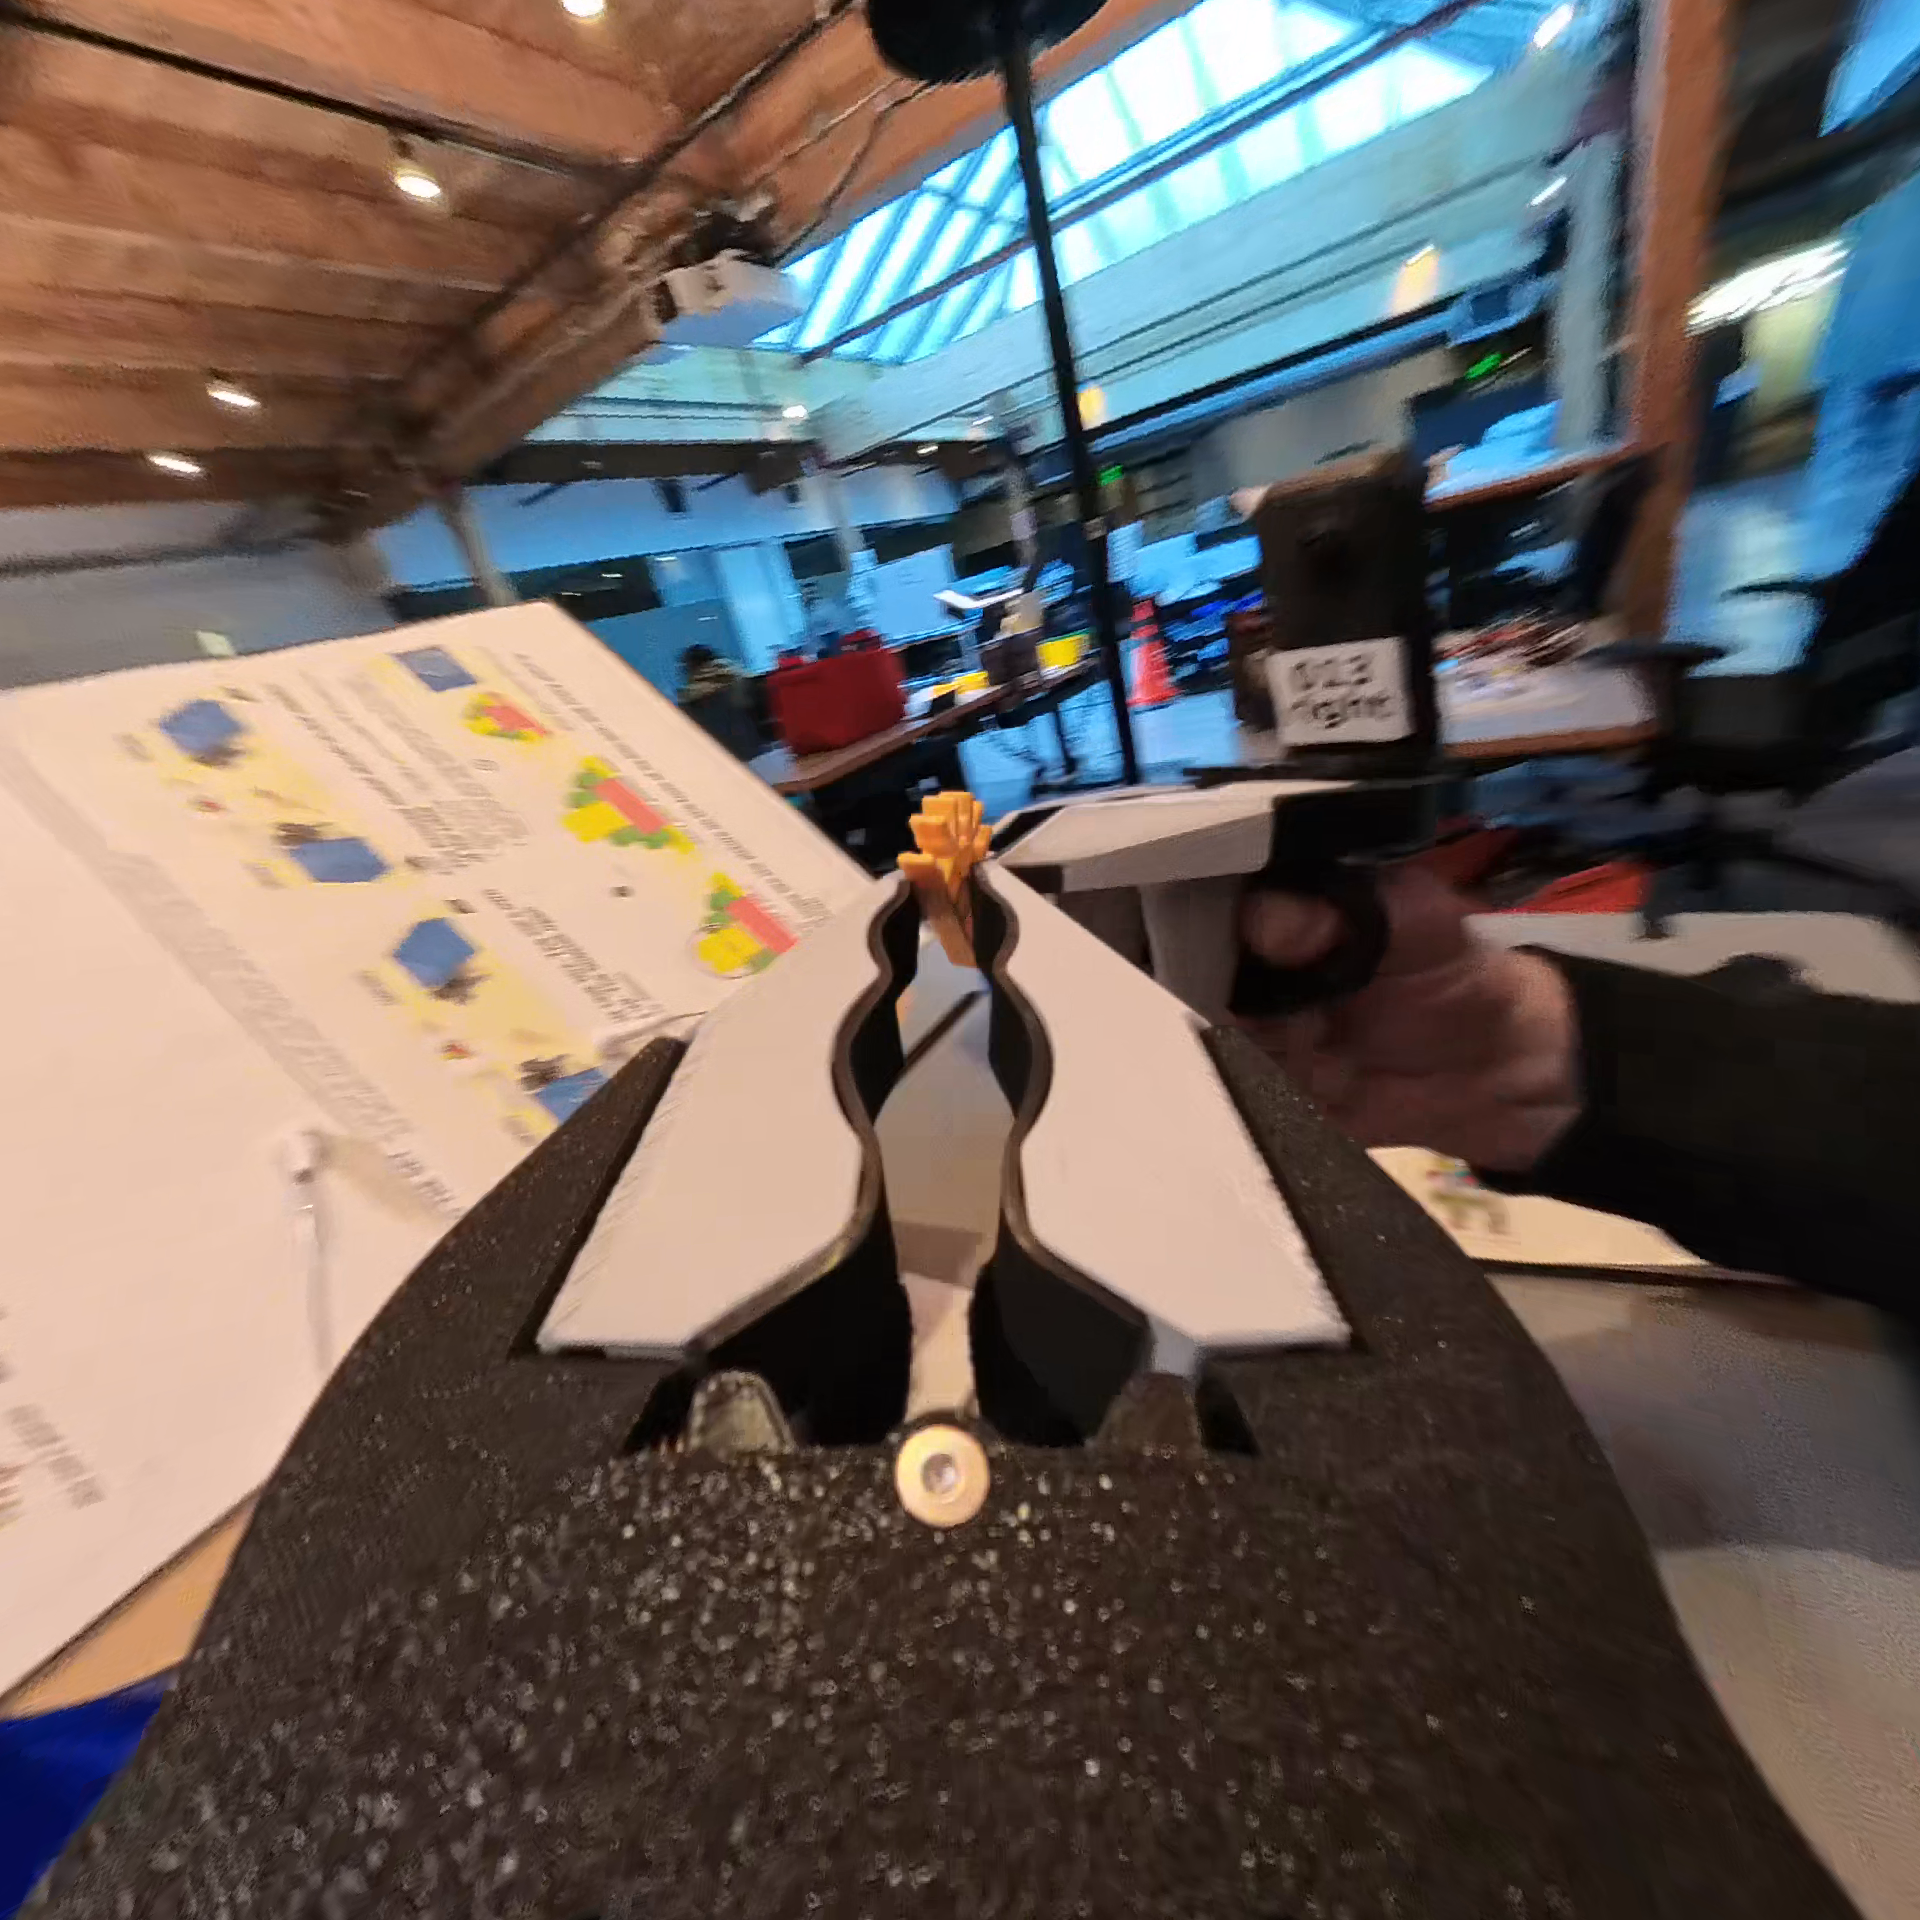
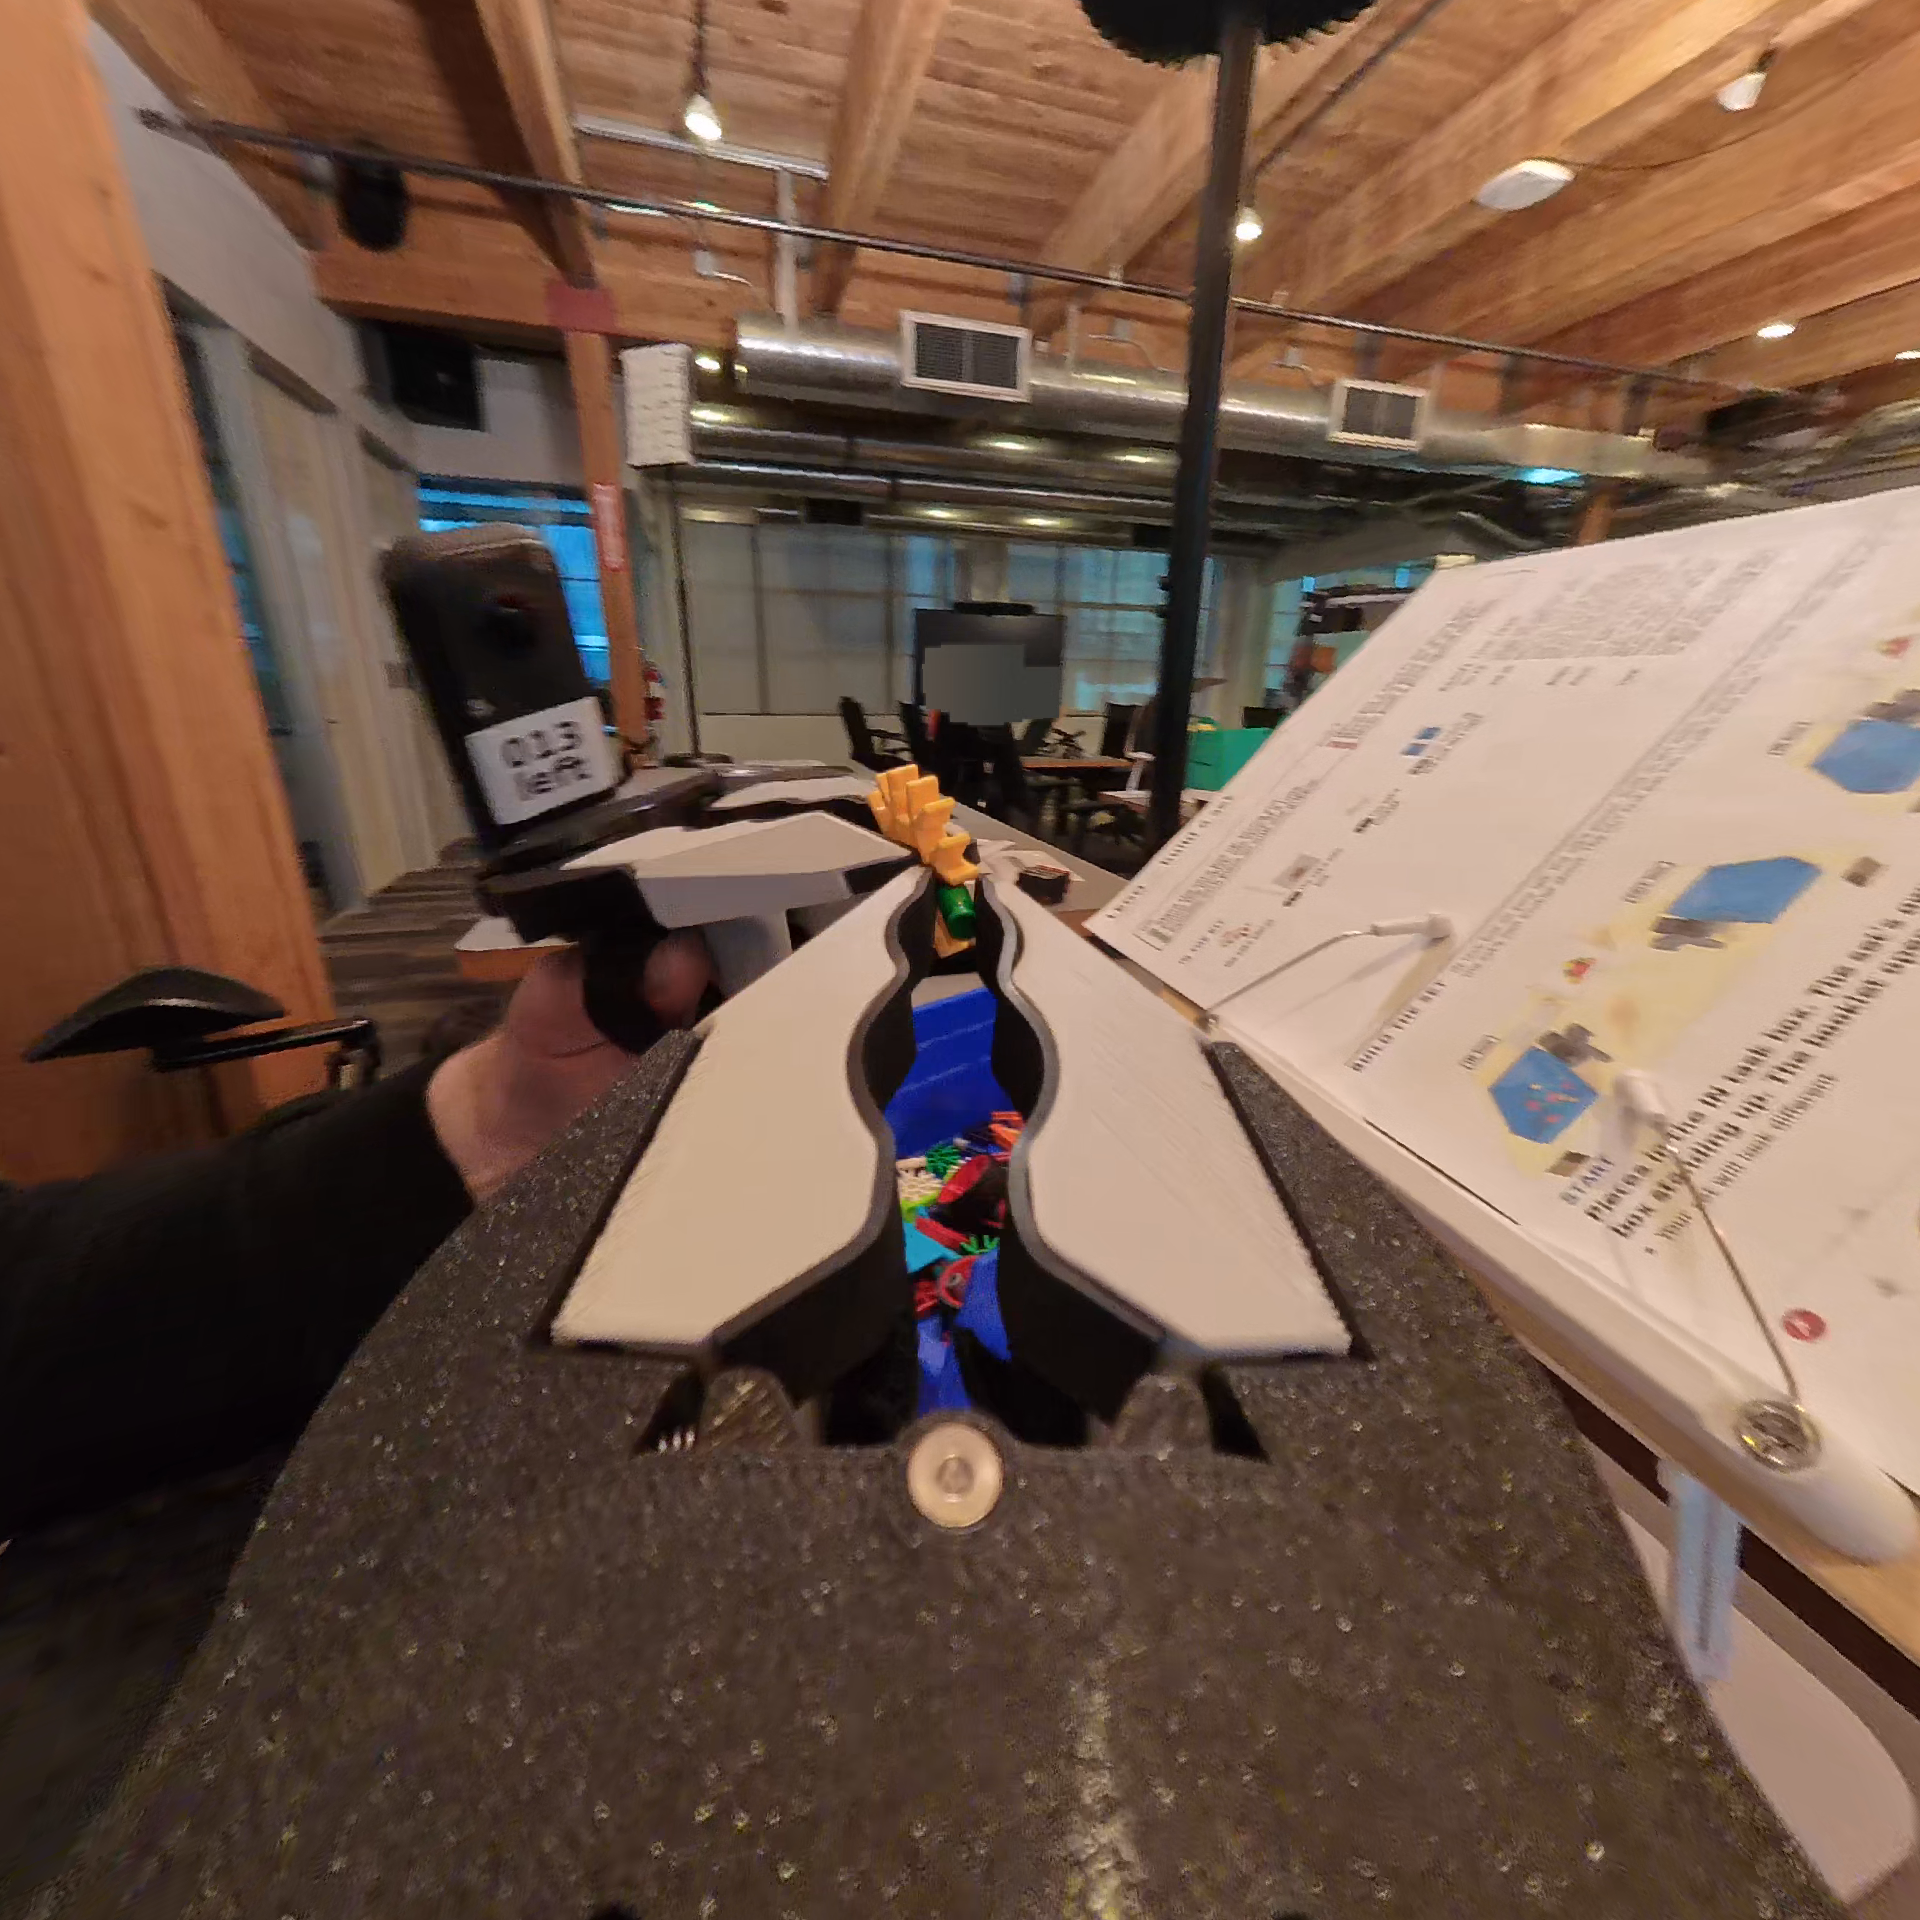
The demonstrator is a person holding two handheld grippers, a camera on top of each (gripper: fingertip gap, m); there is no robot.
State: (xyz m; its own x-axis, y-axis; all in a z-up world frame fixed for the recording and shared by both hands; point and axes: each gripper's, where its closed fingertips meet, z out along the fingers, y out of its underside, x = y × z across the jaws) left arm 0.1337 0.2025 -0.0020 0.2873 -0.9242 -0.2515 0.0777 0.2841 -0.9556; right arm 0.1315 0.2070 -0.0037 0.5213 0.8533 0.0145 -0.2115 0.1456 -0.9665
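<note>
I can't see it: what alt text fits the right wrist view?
The right gripper pinches a small orange and green toy piece, with the left gripper meeting it from the left. A blue bin lies below, an instruction sheet at right.

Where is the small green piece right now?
In the right wrist view, the green piece sits centre frame between the right gripper fingertips, against the orange connector, above the blue bin.

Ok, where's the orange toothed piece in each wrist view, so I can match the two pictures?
Left wrist view: the orange toothed piece sits just above centre, pinched at the left tool tips, with the right tool coming in from the right.
Right wrist view: the same piece sits just above centre at the right tool tips, beside a small green piece.
Shared landmark: the instruction sheet on its stand.
</note>
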